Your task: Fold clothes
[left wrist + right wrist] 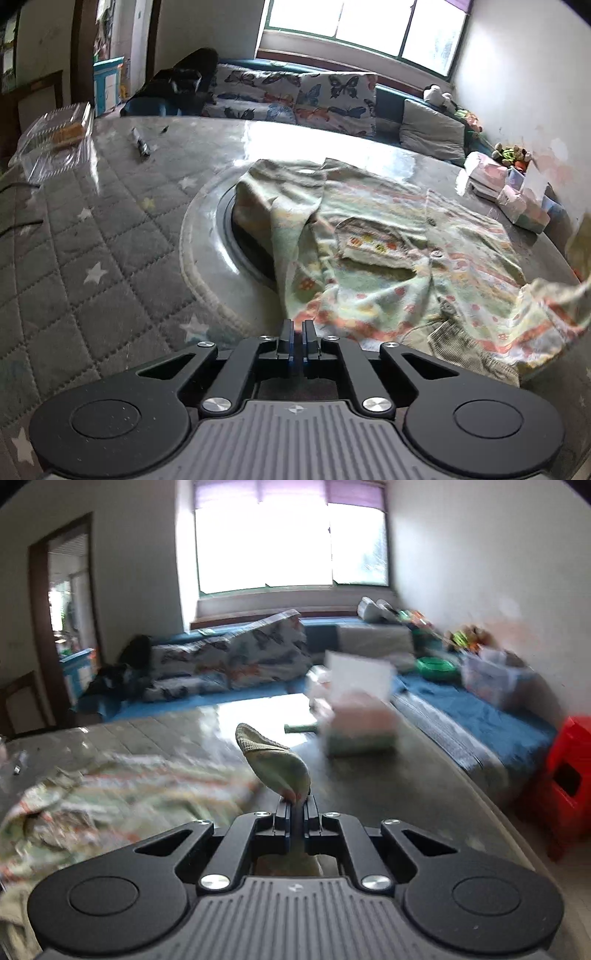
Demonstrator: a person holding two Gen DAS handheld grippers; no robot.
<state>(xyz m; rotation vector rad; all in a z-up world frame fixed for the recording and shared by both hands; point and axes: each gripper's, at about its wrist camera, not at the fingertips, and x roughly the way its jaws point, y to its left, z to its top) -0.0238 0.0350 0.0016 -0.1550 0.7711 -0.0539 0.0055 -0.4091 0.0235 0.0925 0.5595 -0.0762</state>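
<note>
Shirt [388,258] lies rumpled on bench [110,240], partly over the round inset. Left tongs [297,334] pinch its near hem, right tongs [295,806] clamp a lifted cuff/corner, prob. both edges held to spread it flat before 1st fold.

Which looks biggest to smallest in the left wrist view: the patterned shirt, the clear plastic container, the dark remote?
1. patterned shirt
2. clear plastic container
3. dark remote

The shirt lies nearer the camera, which enlarges it.
</note>
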